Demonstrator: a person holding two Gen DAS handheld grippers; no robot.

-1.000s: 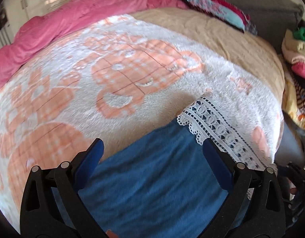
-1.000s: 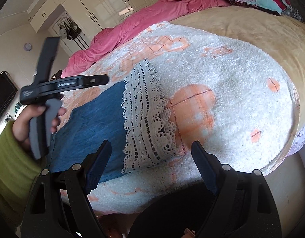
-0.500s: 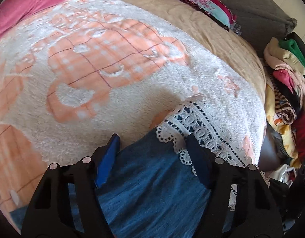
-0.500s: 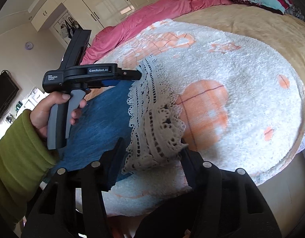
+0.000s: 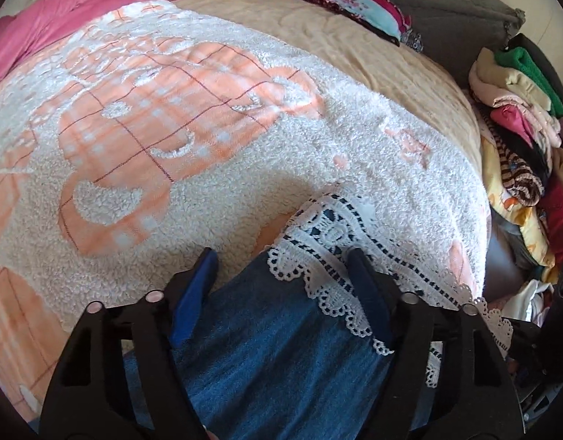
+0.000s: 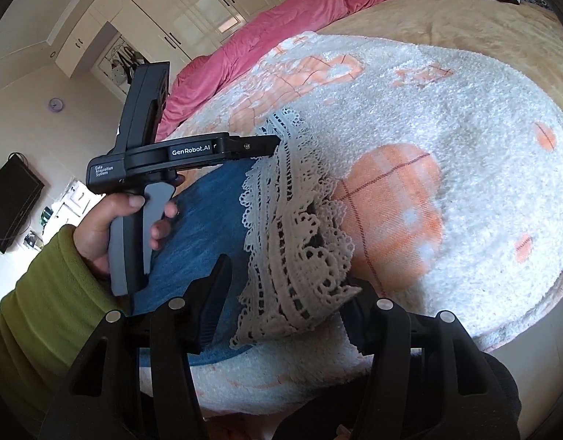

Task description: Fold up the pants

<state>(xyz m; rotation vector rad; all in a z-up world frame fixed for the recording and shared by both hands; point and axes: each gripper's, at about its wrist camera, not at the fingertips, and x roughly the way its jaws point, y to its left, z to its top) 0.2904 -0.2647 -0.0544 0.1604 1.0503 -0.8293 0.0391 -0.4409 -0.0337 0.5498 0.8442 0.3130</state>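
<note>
The blue pants (image 5: 281, 359) lie flat on the fleece blanket (image 5: 208, 168), lace hem (image 6: 296, 256) farthest, with both the left gripper (image 5: 281, 275) and right gripper (image 6: 285, 293) part-open astride its corners, neither clamped.

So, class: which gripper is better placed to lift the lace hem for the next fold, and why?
Probably the right gripper: its jaws bracket the bunched lace hem of the pants. The left gripper straddles mostly denim beside the hem, with only one jaw on lace.
</note>
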